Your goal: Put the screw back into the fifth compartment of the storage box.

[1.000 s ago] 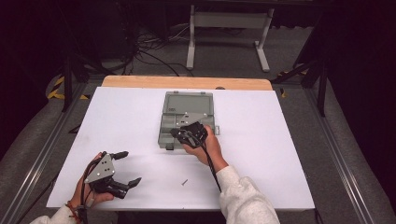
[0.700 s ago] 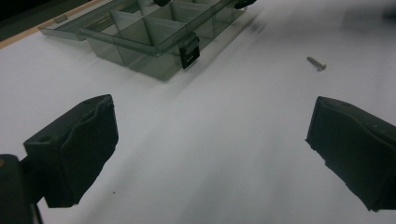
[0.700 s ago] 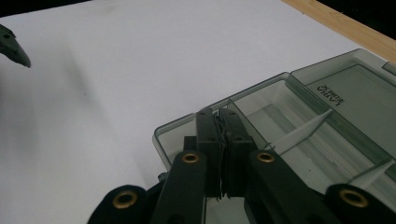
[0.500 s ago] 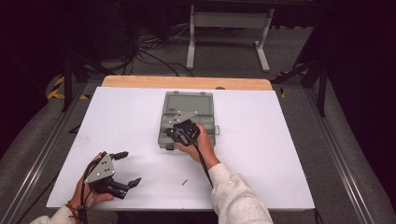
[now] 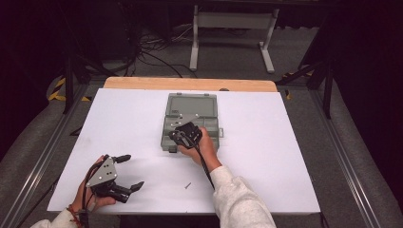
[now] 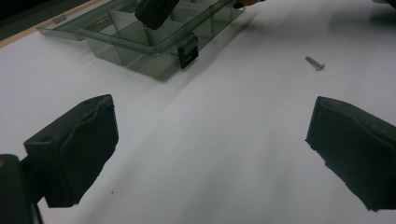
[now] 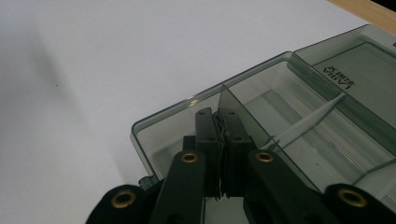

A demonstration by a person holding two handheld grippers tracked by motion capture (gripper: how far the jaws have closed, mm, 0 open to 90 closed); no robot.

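White table top point(image 5: 285, 156) sits on a wood board, dark room behind, cables on the floor at the back.

Left gripper point(image 5: 129, 172) rests near the front left corner of the table, held in the person's left hand point(image 5: 88, 194). Jaws spread wide, nothing between them; in the left gripper view only bare white surface lies between the pads.

Small screw point(image 5: 187, 185) lies loose on the table, between the two forearms, well apart from both grippers. Also visible in the left gripper view point(image 6: 315, 63), beyond the jaws.

Grey plastic parts box point(image 5: 192, 107) sits mid-table, lid open and laid flat toward the far edge, dividers visible inside.

Right gripper point(image 5: 178, 138) is over the near left corner of the box, tips inside the corner compartment point(image 7: 168, 135). Jaws pressed together; cannot tell whether anything small is pinched between the pads. Right hand point(image 5: 202, 147) wraps the gripper body, cable trailing back along the sleeve.
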